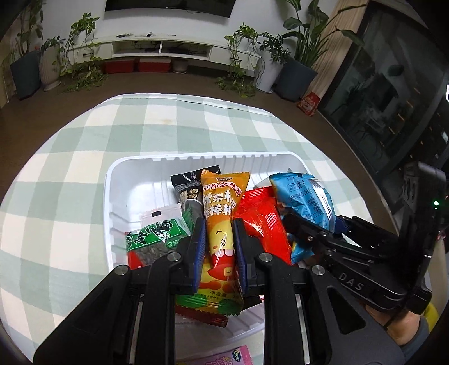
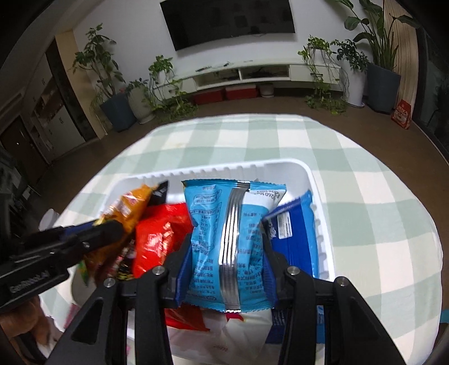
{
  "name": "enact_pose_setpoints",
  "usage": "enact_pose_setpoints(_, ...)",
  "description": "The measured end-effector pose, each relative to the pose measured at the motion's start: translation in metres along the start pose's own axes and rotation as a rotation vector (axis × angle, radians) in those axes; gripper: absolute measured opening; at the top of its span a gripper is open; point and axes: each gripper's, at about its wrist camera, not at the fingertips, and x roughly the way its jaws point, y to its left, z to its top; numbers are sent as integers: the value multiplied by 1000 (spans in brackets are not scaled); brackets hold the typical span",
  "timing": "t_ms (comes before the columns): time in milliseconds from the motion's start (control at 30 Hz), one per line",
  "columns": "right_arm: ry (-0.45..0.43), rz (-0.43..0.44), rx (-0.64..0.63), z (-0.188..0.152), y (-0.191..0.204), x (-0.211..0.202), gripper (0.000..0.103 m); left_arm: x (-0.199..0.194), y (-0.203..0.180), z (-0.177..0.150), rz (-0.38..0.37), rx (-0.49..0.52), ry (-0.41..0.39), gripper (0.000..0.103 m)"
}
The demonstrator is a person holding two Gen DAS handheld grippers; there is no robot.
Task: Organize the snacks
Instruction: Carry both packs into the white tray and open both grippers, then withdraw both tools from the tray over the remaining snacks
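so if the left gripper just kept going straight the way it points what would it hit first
Probably the black snack packet lying just beyond the tip of the orange packet that the left gripper holds, then the far wall of the white tray. Depth is hard to judge through the fisheye.

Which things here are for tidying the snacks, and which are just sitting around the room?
For the job:
left gripper holding orange snack packet
right gripper holding light blue packet
white tray
red packet
green seaweed packet

Just around:
TV
potted plants
checked tablecloth
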Motion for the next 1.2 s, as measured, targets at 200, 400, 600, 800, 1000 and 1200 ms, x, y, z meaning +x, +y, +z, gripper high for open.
enact_pose_setpoints(200, -7, -4, -9, -6, -2, 2, 46, 10, -3, -5, 4, 19, 21, 19)
enact_pose_setpoints(400, -6, -5, -26, -6, 0, -3, 50, 12, -2, -7, 26, 21, 13, 23)
enact_pose_setpoints(600, -49, 11, -42, -5, 4, -18, 63, -3, -8, -5, 34, 36, -29, 67)
enact_pose_setpoints(800, -102, 21, -30, -1, 1, -36, 72, -33, -20, -7, 30, 84, -76, 89)
enact_pose_setpoints(1000, -243, 82, 54, -1, -15, -83, 97, -94, -22, -42, -18, 154, -163, 102)
enact_pose_setpoints(1200, -293, 106, 120, -18, -18, -120, 103, -147, -11, -111, 30, 129, -211, 103)
